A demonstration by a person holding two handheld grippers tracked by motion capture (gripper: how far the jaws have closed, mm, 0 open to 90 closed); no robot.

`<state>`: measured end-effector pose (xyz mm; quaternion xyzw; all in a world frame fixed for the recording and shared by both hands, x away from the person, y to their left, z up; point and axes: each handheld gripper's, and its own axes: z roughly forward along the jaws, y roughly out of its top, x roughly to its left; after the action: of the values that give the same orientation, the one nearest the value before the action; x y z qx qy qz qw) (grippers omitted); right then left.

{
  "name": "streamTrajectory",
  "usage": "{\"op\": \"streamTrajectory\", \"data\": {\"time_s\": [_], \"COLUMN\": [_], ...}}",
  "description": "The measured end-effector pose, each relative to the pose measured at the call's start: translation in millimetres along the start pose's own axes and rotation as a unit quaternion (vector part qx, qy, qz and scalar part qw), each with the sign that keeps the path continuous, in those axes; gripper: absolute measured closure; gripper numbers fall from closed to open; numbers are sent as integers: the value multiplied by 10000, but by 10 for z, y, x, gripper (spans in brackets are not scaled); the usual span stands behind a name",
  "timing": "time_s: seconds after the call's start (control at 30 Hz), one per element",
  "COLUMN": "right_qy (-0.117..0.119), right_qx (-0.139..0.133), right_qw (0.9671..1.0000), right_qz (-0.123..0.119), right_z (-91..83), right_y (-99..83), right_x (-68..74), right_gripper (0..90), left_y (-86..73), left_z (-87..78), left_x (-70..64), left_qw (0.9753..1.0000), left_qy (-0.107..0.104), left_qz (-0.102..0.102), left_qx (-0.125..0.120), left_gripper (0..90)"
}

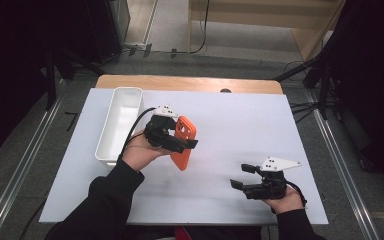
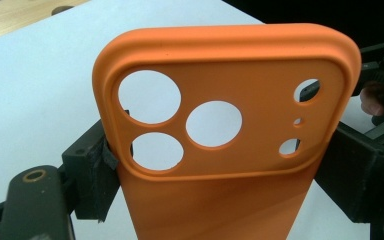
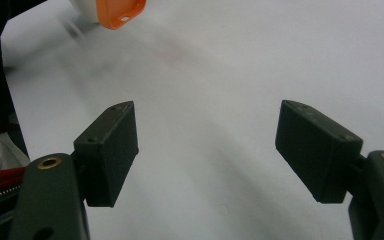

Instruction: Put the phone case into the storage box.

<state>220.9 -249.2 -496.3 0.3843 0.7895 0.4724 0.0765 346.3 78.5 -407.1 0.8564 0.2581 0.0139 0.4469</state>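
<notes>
Although the orange phone case (image 2: 220, 150) is seen close up in the left gripper view, no brand, label or writing can be read on it; only three large round lens cut-outs and three smaller holes are found in its raised camera panel. The case is clamped by its two long edges between the jaws of the left gripper (image 1: 172, 142), its camera end standing above the fingers (image 2: 92, 175) and its lower end cut off at the bottom of that view. In the high view it is held just beside the white bin (image 1: 121, 122), over the white table (image 1: 240, 120). The right gripper (image 1: 243, 176) is held with its jaws wide apart and nothing between the fingers (image 3: 111, 150); beyond them a blurred corner of the case is cut off at the top edge.
</notes>
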Motion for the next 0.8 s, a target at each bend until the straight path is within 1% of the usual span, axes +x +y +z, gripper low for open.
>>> {"op": "streamTrajectory", "data": {"time_s": [0.23, 0.37, 0.43, 0.57, 0.6, 0.8], "right_qy": [25, 28, 30, 35, 35, 44], "right_qx": [27, 16, 19, 4, 4, 6], "right_qw": [10000, 10000, 10000, 10000, 10000, 10000], "right_qz": [-25, -19, -19, -27, -26, 1], "right_z": [14, 11, 11, 12, 11, 13], "right_y": [7, 10, 9, 10, 10, 12], "right_x": [10, 14, 15, 13, 14, 21], "right_gripper": [236, 236, 236, 237, 236, 236], "left_y": [20, 34, 44, 64, 66, 82], "left_z": [-37, -86, -126, -200, -210, -310], "left_x": [-9, 3, 13, 29, 27, 49], "left_qw": [9997, 9996, 9994, 9994, 9995, 9994], "left_qy": [-8, -24, -16, -51, -42, -82], "left_qz": [131, 130, 164, 191, 167, 169], "left_qx": [211, 255, 290, 290, 274, 280], "left_gripper": [157, 157, 157, 157, 157, 157]}}
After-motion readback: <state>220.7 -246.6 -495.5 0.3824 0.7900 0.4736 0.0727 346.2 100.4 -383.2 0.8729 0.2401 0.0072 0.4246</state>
